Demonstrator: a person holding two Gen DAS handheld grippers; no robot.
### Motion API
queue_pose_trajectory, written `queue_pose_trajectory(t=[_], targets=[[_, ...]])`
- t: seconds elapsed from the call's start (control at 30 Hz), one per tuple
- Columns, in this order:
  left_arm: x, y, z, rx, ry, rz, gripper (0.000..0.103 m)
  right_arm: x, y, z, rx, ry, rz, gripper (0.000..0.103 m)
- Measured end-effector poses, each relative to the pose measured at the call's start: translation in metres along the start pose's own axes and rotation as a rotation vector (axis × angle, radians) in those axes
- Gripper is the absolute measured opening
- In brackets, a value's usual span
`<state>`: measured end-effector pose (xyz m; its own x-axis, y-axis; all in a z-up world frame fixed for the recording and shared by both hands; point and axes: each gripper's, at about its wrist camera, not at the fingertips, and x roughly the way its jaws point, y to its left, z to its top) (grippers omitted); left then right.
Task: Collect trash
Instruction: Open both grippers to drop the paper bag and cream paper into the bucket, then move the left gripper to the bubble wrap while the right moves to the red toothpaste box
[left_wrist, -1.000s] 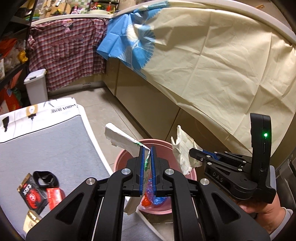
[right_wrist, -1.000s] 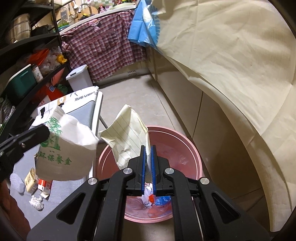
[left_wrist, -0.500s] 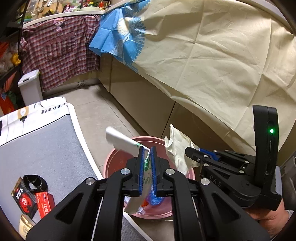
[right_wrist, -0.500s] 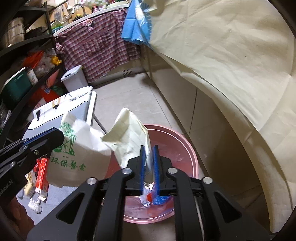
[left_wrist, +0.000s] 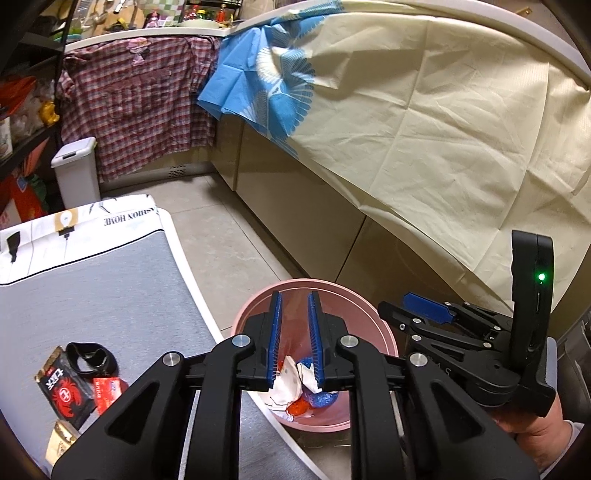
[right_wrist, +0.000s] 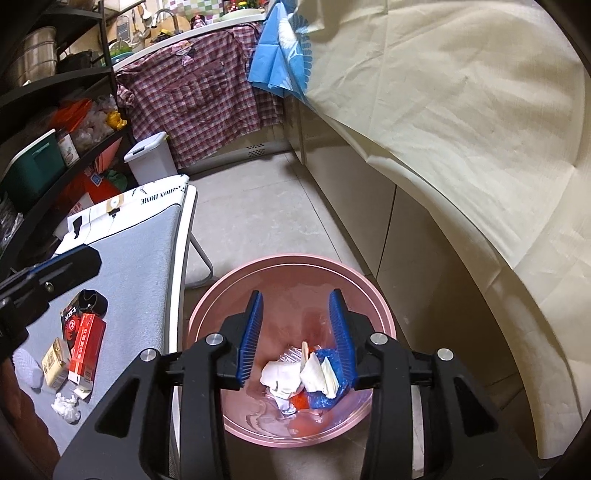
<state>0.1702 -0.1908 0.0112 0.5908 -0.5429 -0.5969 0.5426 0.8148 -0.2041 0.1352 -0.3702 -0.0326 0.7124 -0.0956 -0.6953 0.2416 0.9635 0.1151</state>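
Note:
A pink basin (right_wrist: 376, 295) (left_wrist: 373, 314) stands on the floor beside the table, holding crumpled white paper (right_wrist: 280, 376), blue plastic (right_wrist: 321, 398) and red scraps. Both grippers hang over it. My left gripper (left_wrist: 294, 299) has its jaws opening with nothing between them. My right gripper (right_wrist: 296, 297) is opening wider, also empty; it shows from the side (left_wrist: 410, 306) in the left wrist view. On the grey table (right_wrist: 136, 251) lie a red carton (right_wrist: 85, 343), a black packet (left_wrist: 64, 391), a black band (left_wrist: 90, 356), a tan box (right_wrist: 55, 362) and a white paper wad (right_wrist: 66, 404).
A cream cloth (left_wrist: 443, 129) drapes the counter on the right, with cabinet fronts under it. A small white bin (right_wrist: 151, 158) and a plaid shirt (right_wrist: 195, 92) stand at the back. Shelves (right_wrist: 44, 122) fill the left. A person's hand (left_wrist: 532, 432) holds the right gripper.
Both grippers have opened and let go: the white printed bag left the left gripper and the lined paper left the right. White paper now lies in the basin.

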Motion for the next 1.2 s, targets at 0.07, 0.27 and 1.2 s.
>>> queue_pose_trajectory(t=[0.07, 0.27, 1.2], targets=[[-0.005, 0.004, 0.0, -0.003, -0.006, 0.008, 0.015, -0.002, 0.002, -0.001, -0.008, -0.005, 0.003, 0.038], [-0.025, 0.02, -0.004, -0.03, -0.023, 0.032, 0.015, -0.006, 0.01, -0.002, -0.037, -0.012, 0.014, 0.038], [-0.167, 0.175, -0.088, -0.216, -0.055, 0.349, 0.015, -0.039, 0.15, -0.043, -0.223, -0.043, 0.353, 0.029]])
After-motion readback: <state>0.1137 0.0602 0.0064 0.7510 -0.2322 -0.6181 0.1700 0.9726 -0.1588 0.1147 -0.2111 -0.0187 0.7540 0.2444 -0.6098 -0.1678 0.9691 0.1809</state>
